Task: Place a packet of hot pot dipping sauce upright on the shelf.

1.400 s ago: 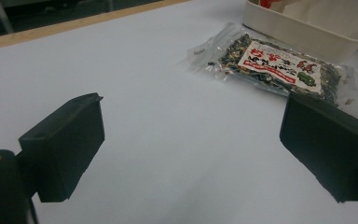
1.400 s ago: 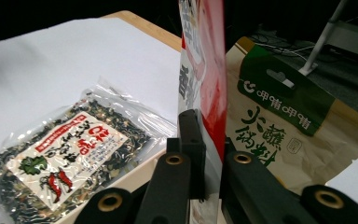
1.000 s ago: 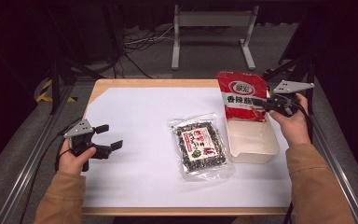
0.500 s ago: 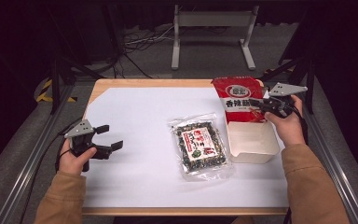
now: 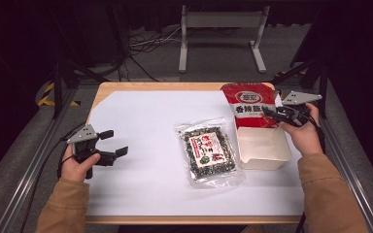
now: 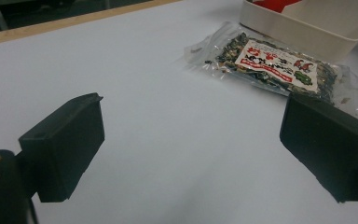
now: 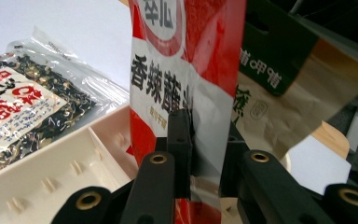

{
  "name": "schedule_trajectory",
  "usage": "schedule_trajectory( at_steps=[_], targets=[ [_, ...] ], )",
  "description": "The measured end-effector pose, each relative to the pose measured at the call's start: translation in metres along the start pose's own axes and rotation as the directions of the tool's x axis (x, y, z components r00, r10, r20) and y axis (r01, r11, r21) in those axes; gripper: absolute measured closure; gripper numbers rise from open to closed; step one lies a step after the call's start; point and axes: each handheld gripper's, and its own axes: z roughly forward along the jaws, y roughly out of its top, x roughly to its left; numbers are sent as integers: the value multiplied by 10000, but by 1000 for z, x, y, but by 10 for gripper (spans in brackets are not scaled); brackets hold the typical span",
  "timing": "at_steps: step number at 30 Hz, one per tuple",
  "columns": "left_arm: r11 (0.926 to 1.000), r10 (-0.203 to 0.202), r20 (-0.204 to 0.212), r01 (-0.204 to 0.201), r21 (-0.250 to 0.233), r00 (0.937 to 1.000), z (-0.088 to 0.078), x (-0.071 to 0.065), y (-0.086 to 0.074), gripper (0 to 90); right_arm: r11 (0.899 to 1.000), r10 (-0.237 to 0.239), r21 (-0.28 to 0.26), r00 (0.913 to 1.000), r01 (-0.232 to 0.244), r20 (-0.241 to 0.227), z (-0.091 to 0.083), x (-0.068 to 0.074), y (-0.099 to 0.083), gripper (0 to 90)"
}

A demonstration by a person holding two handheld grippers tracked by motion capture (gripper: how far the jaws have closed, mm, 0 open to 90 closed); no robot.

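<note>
A red and white snack packet (image 5: 250,107) leans at the far end of the white plastic box (image 5: 264,150). My right gripper (image 5: 269,112) is at the packet's right edge. In the right gripper view the packet (image 7: 177,70) passes between the jaws of the right gripper (image 7: 207,140), which have just been opening and stand a little apart around it. A clear packet of dark seaweed snack (image 5: 208,150) lies flat left of the box. My left gripper (image 5: 115,143) rests open on the white sheet at the left, nothing between its jaws (image 6: 191,144).
A white sheet (image 5: 150,121) covers the wooden table. The box (image 7: 51,172) has low ribbed walls. The seaweed packet (image 6: 275,65) lies between the left gripper and the box (image 6: 303,28). Metal rails run along both table sides; a stand and cables lie beyond the far edge.
The red packet has tipped back and settled lower at the box's far end. The right gripper's jaws have parted slightly around it. The left hand has not moved.
</note>
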Motion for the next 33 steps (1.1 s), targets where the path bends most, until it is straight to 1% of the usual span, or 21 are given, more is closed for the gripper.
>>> schedule_trajectory(
  at_steps=[3,4,6,7,9,10,11,12,13,14,16,19,23,26,28,29,30,33],
  targets=[
    [10000,-37,-2,37,0,10000,0,0,0,72,9999,95,55,10000,-95,-17,-2,0,-4,810],
    [9999,-106,19,106,-19,9999,0,0,0,72,9999,65,124,10000,-65,11,-2,0,-4,813],
    [10000,-48,44,48,-10,10000,1,-1,0,72,9995,-44,306,9999,41,130,-1,1,-4,820],
    [10000,-48,44,48,-10,10000,1,-1,0,72,9995,-44,306,9999,41,130,-1,1,-4,820],
    [10000,-66,33,66,-13,10000,1,-1,0,72,9972,-288,706,9990,264,335,2,3,-4,824],
    [10000,-75,45,75,-21,10000,0,-1,0,72,9941,-389,1033,9984,344,417,5,4,-5,824],
    [10000,-9,26,9,-21,10000,0,0,0,72,9888,-523,1424,9974,447,496,8,4,-7,825],
    [10000,-84,32,84,-11,10000,0,0,0,72,9863,-482,1605,9975,392,520,10,4,-10,828],
    [10000,-63,12,63,1,10000,0,0,-1,72,9868,-291,1605,9984,210,484,11,3,-12,829],
    [10000,-63,12,63,1,10000,0,0,-1,72,9868,-291,1605,9984,210,484,11,3,-12,829],
    [10000,-72,26,72,21,10000,0,0,-1,72,9882,-41,1531,9990,-26,435,10,2,-16,830],
    [10000,-96,51,96,15,9999,1,0,-1,72,9876,-28,1570,9990,-41,442,10,3,-16,831],
    [10000,-51,56,51,37,10000,1,-1,0,72,9875,175,1559,9986,-252,503,11,3,-18,833],
    [9999,-138,77,138,53,9999,2,-1,-1,72,9868,236,1587,9985,-311,491,10,4,-18,829],
    [10000,-51,59,50,68,10000,2,0,-1,72,9859,379,1606,9978,-462,543,9,4,-17,801],
    [9999,-115,67,115,76,9999,3,0,-1,71,9856,419,1613,9972,-514,618,9,4,-17,786],
    [9999,-85,61,85,93,9999,3,0,-1,72,9851,479,1614,9963,-589,711,9,4,-17,772],
    [9999,-92,94,92,91,9999,4,0,-1,71,9860,791,1406,9934,-902,832,6,4,-15,729]
  ],
)
